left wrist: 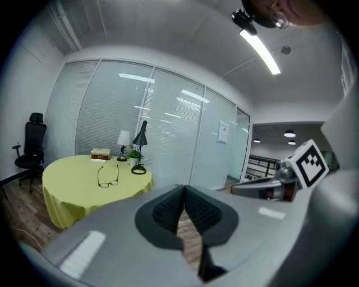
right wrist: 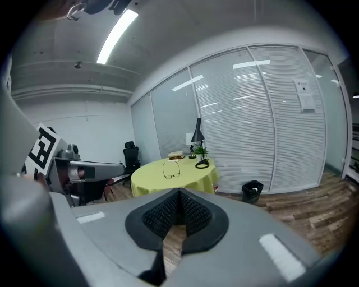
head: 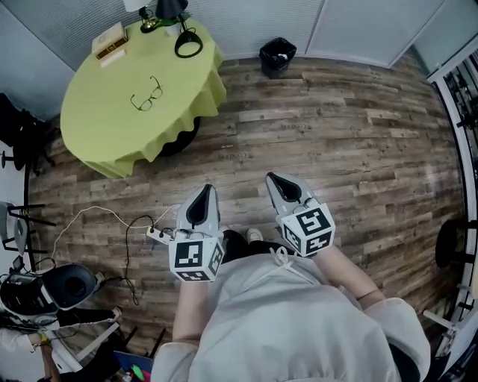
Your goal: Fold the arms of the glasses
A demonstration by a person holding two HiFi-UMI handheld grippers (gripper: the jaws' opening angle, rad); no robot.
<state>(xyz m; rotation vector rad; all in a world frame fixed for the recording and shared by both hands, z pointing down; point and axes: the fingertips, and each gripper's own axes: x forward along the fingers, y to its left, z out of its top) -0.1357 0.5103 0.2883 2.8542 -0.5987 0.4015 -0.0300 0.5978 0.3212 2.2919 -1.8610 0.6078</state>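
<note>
Dark-framed glasses (head: pixel 147 97) lie with both arms spread on a round table under a yellow-green cloth (head: pixel 89 119), far ahead at the upper left. They also show small in the left gripper view as glasses (left wrist: pixel 107 178) and in the right gripper view as glasses (right wrist: pixel 172 170). My left gripper (head: pixel 203 191) and right gripper (head: pixel 272 179) hang side by side over the wooden floor, well short of the table. Both are shut with nothing between the pads. In their own views the left gripper (left wrist: pixel 183 190) and right gripper (right wrist: pixel 179 193) have their jaws meeting at the tips.
On the table's far side stand a black desk lamp (head: pixel 184 33), a small plant (head: pixel 149 21) and stacked books (head: pixel 110 41). A black bin (head: pixel 277 56) sits by the glass wall. A power strip and cables (head: pixel 158 235) lie on the floor at left, beside an office chair (left wrist: pixel 29 148).
</note>
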